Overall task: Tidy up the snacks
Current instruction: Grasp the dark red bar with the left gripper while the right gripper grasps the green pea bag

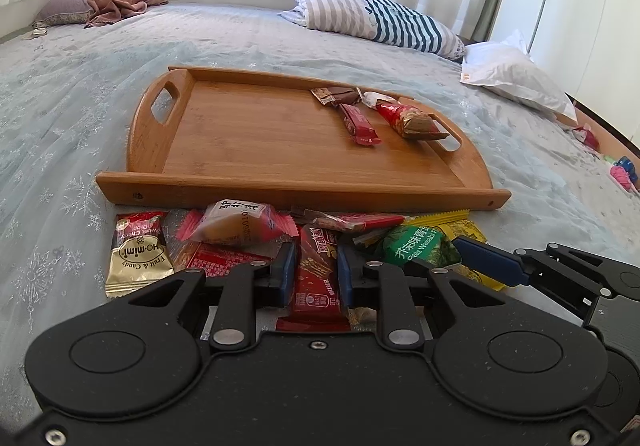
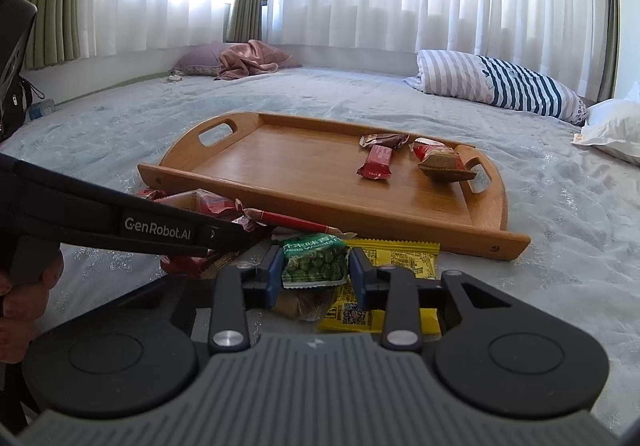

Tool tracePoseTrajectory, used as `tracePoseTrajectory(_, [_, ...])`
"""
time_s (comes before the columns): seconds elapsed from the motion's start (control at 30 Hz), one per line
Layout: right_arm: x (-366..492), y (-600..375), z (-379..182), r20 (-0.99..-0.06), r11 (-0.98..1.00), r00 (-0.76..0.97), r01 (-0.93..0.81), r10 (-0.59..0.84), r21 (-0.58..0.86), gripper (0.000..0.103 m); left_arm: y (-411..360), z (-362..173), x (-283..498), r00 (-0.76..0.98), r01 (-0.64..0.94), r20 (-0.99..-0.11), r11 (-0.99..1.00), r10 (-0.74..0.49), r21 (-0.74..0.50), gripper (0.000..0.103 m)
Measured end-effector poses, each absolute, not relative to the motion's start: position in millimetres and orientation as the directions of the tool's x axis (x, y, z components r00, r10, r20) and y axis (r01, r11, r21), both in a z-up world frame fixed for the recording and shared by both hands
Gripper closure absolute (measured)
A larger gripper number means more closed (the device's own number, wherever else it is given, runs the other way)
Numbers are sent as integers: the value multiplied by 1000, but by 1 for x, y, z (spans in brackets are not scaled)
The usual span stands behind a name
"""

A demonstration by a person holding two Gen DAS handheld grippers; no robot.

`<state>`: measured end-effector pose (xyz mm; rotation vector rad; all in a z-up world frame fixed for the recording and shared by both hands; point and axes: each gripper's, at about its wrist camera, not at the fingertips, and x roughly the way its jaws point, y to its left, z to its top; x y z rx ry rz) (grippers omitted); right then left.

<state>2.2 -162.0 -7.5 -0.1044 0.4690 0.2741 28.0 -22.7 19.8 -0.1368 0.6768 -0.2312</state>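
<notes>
Snacks lie in a loose pile on the pale blue bedspread [image 1: 280,38], just in front of the near rim of the bamboo tray [image 1: 248,134]. In the pile are a gold and red candy bag [image 1: 134,256], a red biscuit packet [image 1: 318,274], a green wasabi pea packet [image 2: 314,260] and a yellow packet [image 2: 400,256] under it. Three more snacks are already inside the tray, at its far right side near the handle: a brown wrapper [image 1: 336,96], a red bar [image 1: 360,124] and a red and gold packet [image 1: 408,120].

The left gripper [image 1: 316,270] stands over the pile with its blue fingers [image 1: 286,266] on both sides of the red biscuit packet; the jaws are close to the packet, but it is not clear if they press it. The right gripper [image 2: 314,272] has its blue fingers [image 2: 272,276] around the green wasabi pea packet, touching its two edges, so it seems to grasp it. At the far side of the bed lie a striped pillow [image 1: 380,18] and a pink blanket [image 1: 120,2].
</notes>
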Motion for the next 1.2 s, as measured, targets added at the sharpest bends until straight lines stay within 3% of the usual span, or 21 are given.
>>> tracePoseTrajectory(0.2, [-4,-167,-1,-442,966,869,-258,223,-19,70,-20,25,22,757,161,-600,963,-261,-215,82])
tracePoseTrajectory(1.2, [-27,-164,-6,-464,964,864,-256,195,-70,70,-20,19,22,733,146,-626,960,-267,-239,81])
